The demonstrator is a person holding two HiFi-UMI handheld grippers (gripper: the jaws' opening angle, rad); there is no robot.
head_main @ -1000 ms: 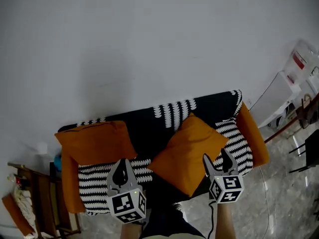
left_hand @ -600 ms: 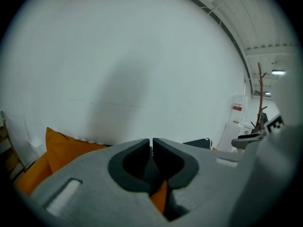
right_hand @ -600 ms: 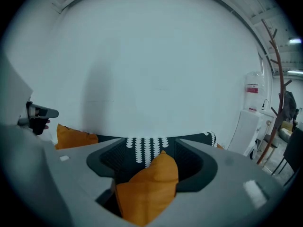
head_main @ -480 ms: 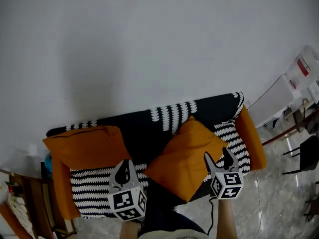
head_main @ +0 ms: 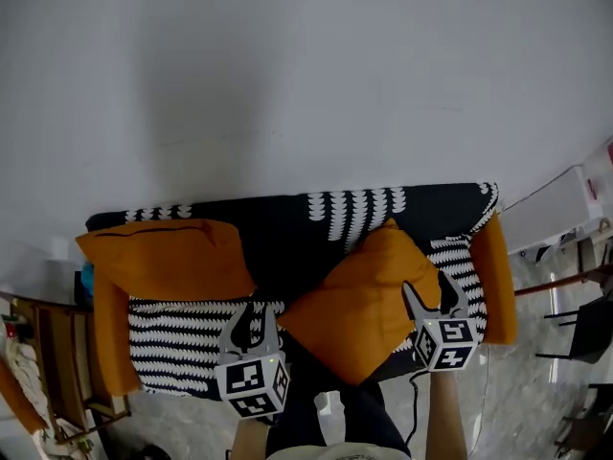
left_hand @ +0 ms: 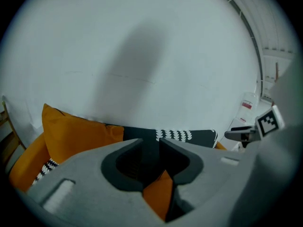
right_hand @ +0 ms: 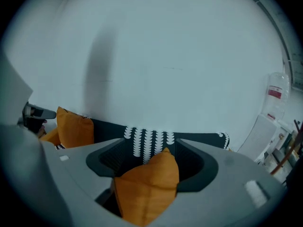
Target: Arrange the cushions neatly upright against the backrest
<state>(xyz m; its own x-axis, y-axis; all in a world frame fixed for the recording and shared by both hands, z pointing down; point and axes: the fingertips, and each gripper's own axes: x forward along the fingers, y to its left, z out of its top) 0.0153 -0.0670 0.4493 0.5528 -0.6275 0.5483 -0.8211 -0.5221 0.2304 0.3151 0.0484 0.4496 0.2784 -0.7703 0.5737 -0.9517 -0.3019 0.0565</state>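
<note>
On a sofa with a black-and-white cover, one orange cushion stands against the backrest at the left. A second orange cushion lies tilted, corner up, right of the middle. My right gripper is at that cushion's right corner. Its jaws stand wide, and the cushion shows between them without clearly being pressed. My left gripper hovers over the striped seat just left of the tilted cushion. Its jaws are opening, with a narrow gap and nothing between the tips.
The sofa has orange armrests at the left and right. A wooden chair stands left of the sofa. A white appliance and a dark chair stand at the right. A plain wall rises behind the backrest.
The left jaws have gone from shut to slightly parted. Both grippers have come a little closer to the sofa, and the view has swung so that the sofa sits more level.
</note>
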